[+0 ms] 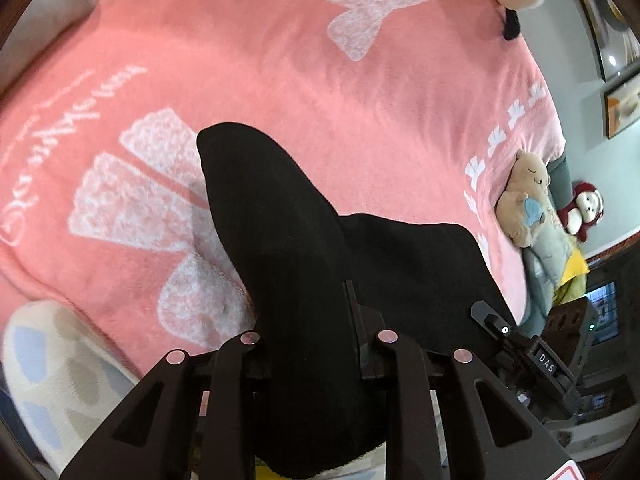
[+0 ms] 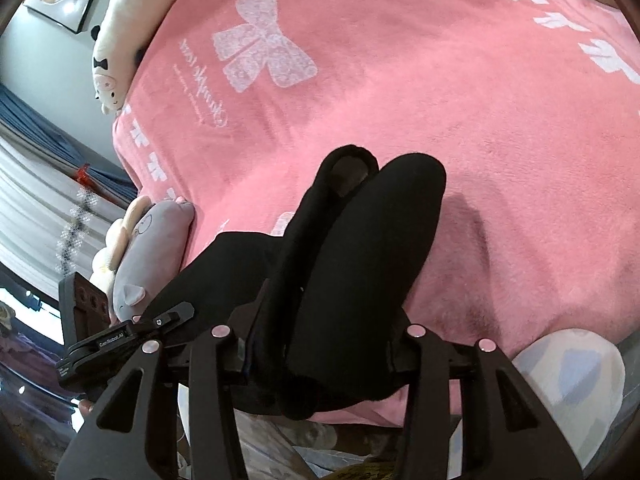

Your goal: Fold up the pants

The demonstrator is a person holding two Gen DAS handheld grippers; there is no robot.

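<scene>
Black pants (image 1: 288, 240) are held up off the pink blanket (image 1: 360, 112) at their near end, over the edge of the bed nearest the person. Both grippers have cloth in them.

Left gripper (image 1: 316, 344): fingers drawn in on a bunched band of the black cloth, which passes between them and hangs on below the linkage. Clamped on the pants, as far as the left wrist view shows.

Right gripper (image 2: 320, 332): same picture. Two rolls of the pants (image 2: 360, 260) run up out of the fingers; it is closed around them.

Key relation: the long axis of the pants runs straight away from both grippers, toward the far side of the bed. In the right wrist view the two legs lie side by side and end in the cuffs (image 2: 380, 168), one cuff mouth gaping open. In the left wrist view one leg reaches out to a rounded tip, and a broader flap of cloth spreads flat on the blanket toward the right gripper's body (image 1: 532, 344), which sits just beside it.

The two grippers are close together, level with each other, and neither is clearly nearer the far end. The cuffs lie well apart from both.

Judgement: the held end looks set to be carried forward along that axis and laid toward the cuffs. Both hands would need to travel together, or the fold will go skew.

Stuffed toys (image 1: 524, 200) lie along the blanket's side edge, clear of the pants. A spotted pillow (image 1: 52, 368) sits at the near corner.
</scene>
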